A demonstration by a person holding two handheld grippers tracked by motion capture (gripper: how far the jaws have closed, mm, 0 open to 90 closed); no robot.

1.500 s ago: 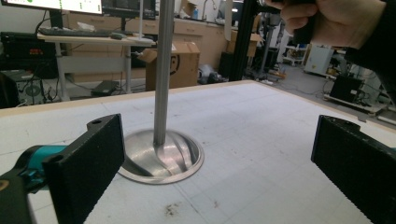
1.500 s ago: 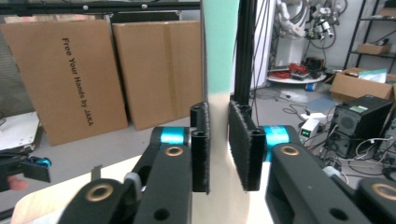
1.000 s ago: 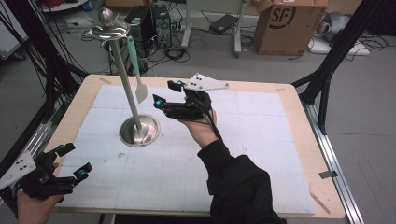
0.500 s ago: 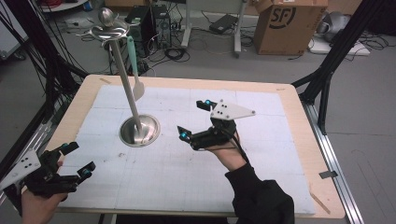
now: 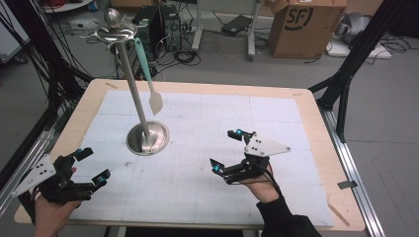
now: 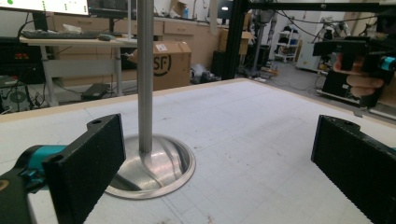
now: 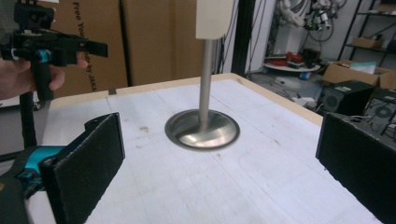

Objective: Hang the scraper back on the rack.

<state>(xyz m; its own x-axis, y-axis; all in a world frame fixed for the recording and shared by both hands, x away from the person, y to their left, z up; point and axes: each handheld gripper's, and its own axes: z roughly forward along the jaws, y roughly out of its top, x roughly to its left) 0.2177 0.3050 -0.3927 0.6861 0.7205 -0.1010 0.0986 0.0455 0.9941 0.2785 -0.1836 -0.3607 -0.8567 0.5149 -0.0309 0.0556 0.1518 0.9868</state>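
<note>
right gripper (image 5: 228,151) sits lower centre-right of the high view, jaws spread wide after just opening, nothing between them. left gripper (image 5: 90,164) at lower left, jaws apart too, empty. spatula (image 5: 149,79), teal handle and pale blade, hangs from the top ring of the metal stand (image 5: 146,138) at upper left, well apart from both grippers.

Grey floor (image 5: 212,64), cardboard box (image 5: 301,27), cables (image 5: 183,52), black frame legs (image 5: 353,64).
</note>
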